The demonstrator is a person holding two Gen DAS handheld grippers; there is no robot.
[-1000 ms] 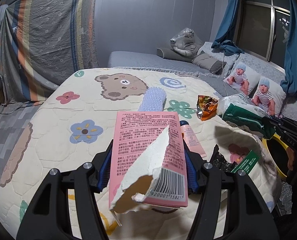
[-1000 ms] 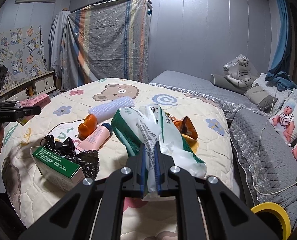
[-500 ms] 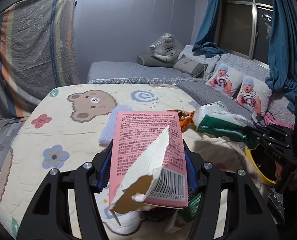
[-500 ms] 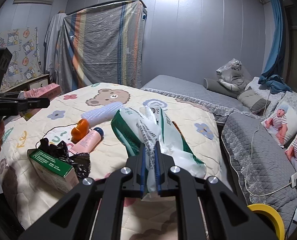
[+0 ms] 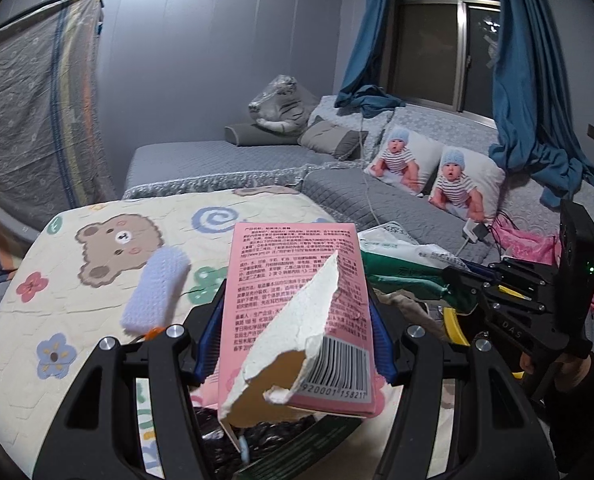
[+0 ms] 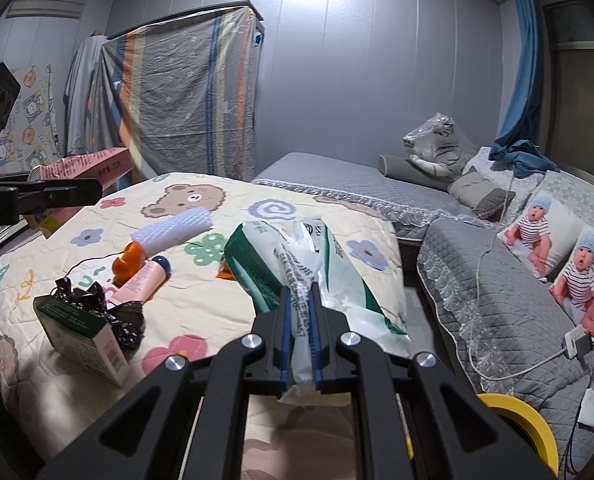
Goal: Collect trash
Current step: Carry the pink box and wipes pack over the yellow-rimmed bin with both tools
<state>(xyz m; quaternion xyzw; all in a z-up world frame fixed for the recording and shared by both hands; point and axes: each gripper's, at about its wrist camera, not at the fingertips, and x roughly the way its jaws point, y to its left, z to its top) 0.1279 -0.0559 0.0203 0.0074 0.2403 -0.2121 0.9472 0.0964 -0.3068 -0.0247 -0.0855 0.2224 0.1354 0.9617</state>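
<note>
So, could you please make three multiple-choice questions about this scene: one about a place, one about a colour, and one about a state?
1. Where does the green box lie?
A. On the grey sofa
B. On the bear quilt, against the black crumpled bag
C. In the left gripper

2. What colour is the torn box held by the left gripper?
A. Pink
B. Blue
C. Yellow

3. What is the state of the right gripper?
A. Open and holding nothing
B. Resting open on the quilt
C. Shut on the green-and-white bag

Answers:
1 B: the green box sits on the bear quilt beside the black crumpled bag.
2 A: its printed face is pink.
3 C: the plastic is pinched between the fingers.
</note>
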